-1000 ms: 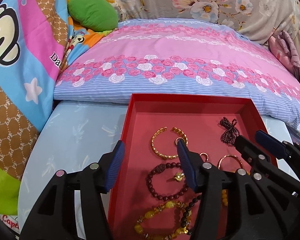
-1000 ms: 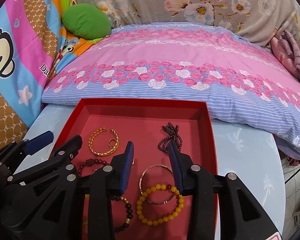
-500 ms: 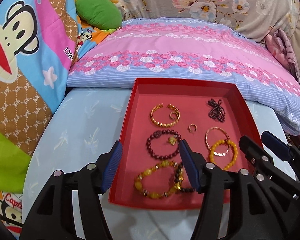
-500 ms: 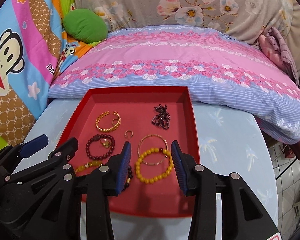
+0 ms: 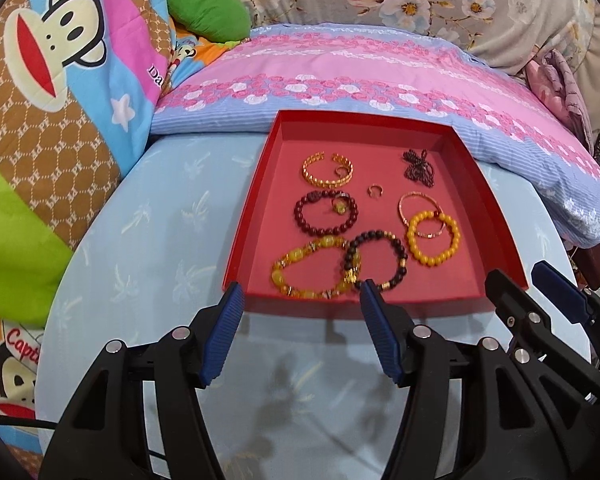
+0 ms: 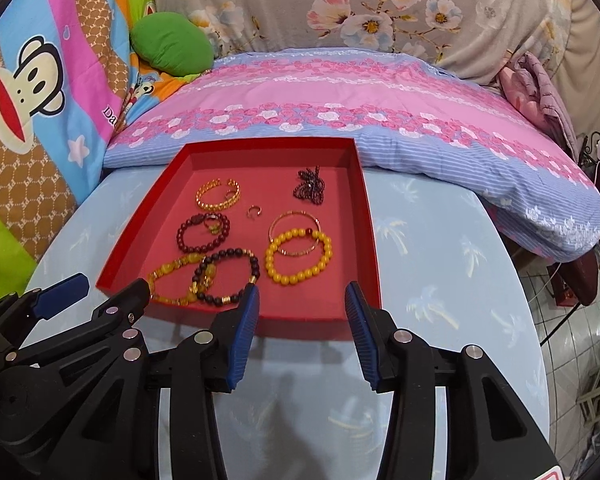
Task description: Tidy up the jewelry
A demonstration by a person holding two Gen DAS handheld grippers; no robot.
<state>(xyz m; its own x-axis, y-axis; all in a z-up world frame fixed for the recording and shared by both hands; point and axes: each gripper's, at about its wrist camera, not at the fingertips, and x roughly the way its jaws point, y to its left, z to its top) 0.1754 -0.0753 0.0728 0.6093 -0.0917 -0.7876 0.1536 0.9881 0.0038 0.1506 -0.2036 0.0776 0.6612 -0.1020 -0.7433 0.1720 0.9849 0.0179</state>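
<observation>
With every piece lying inside the red tray (image 5: 247, 236), both tools sit on the near side of it, over the pale blue table top (image 5: 148, 240). The left gripper (image 5: 300, 294) has its blue pads spread apart with nothing between them, tips just at the tray's near wall. The right gripper (image 6: 302, 294) is empty too, and its jaws have just been opening, nothing caught in the gap.

Look at the layout: gold cuff (image 6: 218, 195) far left, dark bead necklace (image 6: 310, 186) bunched far right, a small ring (image 6: 254, 211) in the middle. Nearer, the dark red bracelet (image 6: 202, 234), the thin gold bangle (image 6: 296, 226) overlapped by the yellow bead bracelet (image 6: 298, 258), and closest, the amber bracelet (image 6: 172, 280) tangled with the black bead bracelet (image 6: 230, 276).

My read: this is a pause between picks, or possibly the wrap-up, since nothing lies outside the tray. If more sorting is wanted, the next move means reaching forward and down onto the overlapping pairs, pinching one strand cleanly so its neighbour isn't dragged along.
</observation>
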